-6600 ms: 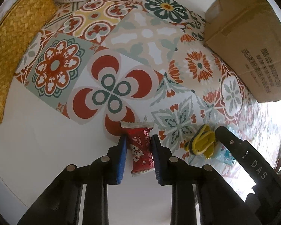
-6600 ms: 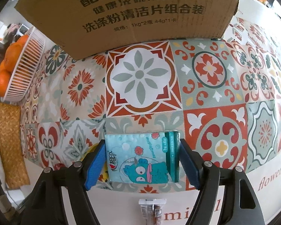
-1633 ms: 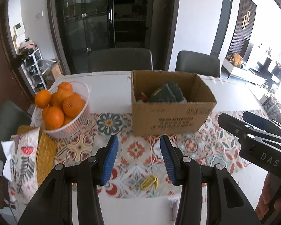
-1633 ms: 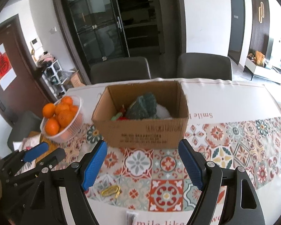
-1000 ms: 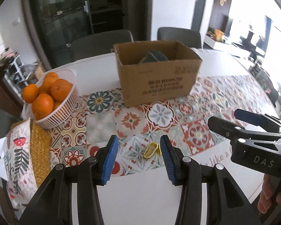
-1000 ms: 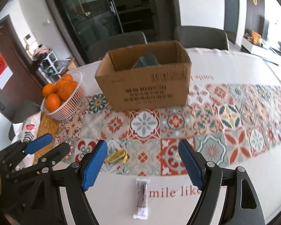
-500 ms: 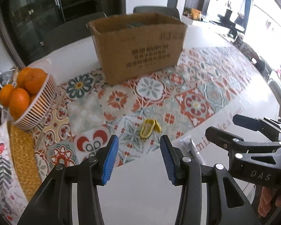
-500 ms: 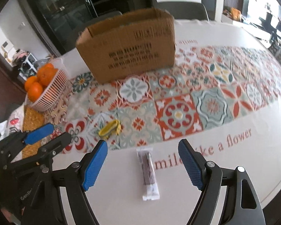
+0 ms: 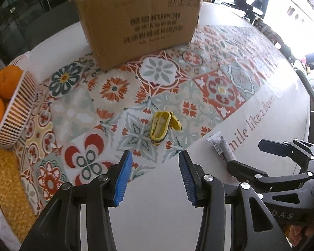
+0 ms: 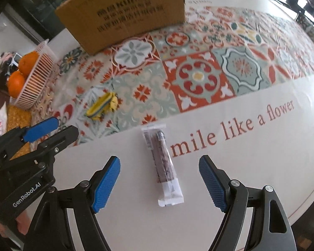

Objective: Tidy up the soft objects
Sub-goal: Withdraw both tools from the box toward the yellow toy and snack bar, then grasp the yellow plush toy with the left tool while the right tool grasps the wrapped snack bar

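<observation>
Snack bar in clear wrapper (image 10: 162,165) flat on white part of worktop (image 10: 251,177), just short of patterned runner (image 10: 198,79). Long axis near-parallel to pointing line of right hand-held gripper (image 10: 159,183), far end tipped slightly left; lies centred between the jaws, below them, no contact seen. Right jaws wide apart, empty.

Yellow soft item, folded, maker unclear (image 9: 162,126), on the runner just ahead of left hand-held gripper (image 9: 155,176), a little right of centre line. Long axis roughly away from that gripper. Left jaws apart, narrower gap, empty, nothing touching.

Judgement: right hand nearer the bar, left nearer the yellow item; pads would close across each narrow side.

Cardboard box (image 9: 140,24) upright, well beyond both. Basket of oranges (image 9: 9,104) far left.
</observation>
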The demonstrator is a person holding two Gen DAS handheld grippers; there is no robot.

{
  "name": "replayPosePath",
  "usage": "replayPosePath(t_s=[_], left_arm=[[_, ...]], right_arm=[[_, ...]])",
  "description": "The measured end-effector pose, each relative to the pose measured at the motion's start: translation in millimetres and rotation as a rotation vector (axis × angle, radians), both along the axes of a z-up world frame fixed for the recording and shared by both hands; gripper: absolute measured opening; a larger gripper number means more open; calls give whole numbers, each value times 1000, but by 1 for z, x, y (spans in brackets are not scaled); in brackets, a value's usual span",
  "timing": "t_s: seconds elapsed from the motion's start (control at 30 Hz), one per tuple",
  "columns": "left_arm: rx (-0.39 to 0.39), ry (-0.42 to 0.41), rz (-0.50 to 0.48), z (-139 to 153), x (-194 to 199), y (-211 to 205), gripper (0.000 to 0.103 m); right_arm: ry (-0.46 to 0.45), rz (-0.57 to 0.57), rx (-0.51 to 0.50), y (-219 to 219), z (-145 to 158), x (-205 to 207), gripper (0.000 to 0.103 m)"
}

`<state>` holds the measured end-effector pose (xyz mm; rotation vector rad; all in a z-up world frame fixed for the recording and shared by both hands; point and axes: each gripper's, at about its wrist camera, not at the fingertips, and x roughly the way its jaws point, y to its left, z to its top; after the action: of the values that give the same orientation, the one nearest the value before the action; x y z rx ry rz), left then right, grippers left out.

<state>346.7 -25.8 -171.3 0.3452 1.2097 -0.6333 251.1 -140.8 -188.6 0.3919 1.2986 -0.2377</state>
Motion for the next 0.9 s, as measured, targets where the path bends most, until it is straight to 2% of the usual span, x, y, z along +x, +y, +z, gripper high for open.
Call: replayPosePath(t_s=[0.2, 0.47, 0.83, 0.9], left_arm=[[-16, 53, -8, -16, 7, -8, 46], [-16, 73, -20, -30, 21, -23, 45], [7, 78, -51, -43, 30, -41, 43], [12, 76, -54, -45, 31, -44, 41]], right_arm=[[48, -2, 4, 0, -15, 0, 78], [73, -8, 9, 2, -26, 2, 76], [94, -20, 15, 2, -42, 8, 65], [92, -21, 5, 3, -41, 8, 61]])
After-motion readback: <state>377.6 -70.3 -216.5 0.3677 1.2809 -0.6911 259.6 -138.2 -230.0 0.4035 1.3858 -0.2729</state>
